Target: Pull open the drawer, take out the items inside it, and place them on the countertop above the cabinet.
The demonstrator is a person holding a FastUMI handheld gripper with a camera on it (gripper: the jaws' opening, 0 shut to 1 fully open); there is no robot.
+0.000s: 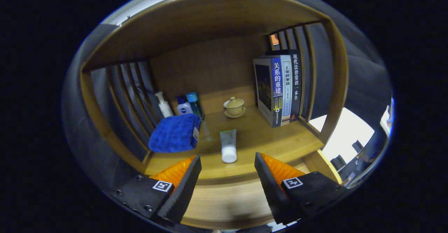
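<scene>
The jaws stand spread wide with nothing between them. Just ahead, a white-capped tube (228,145) lies on the worktop (280,138), with a folded blue towel (175,133) beside it, a lidded cup (234,106) and upright books (280,91) beyond.

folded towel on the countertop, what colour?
Blue towel, left of the tube; gripper view. Gripper fingers open.

Wood shelf unit (217,19) w/ slatted sides, dim light.
</scene>
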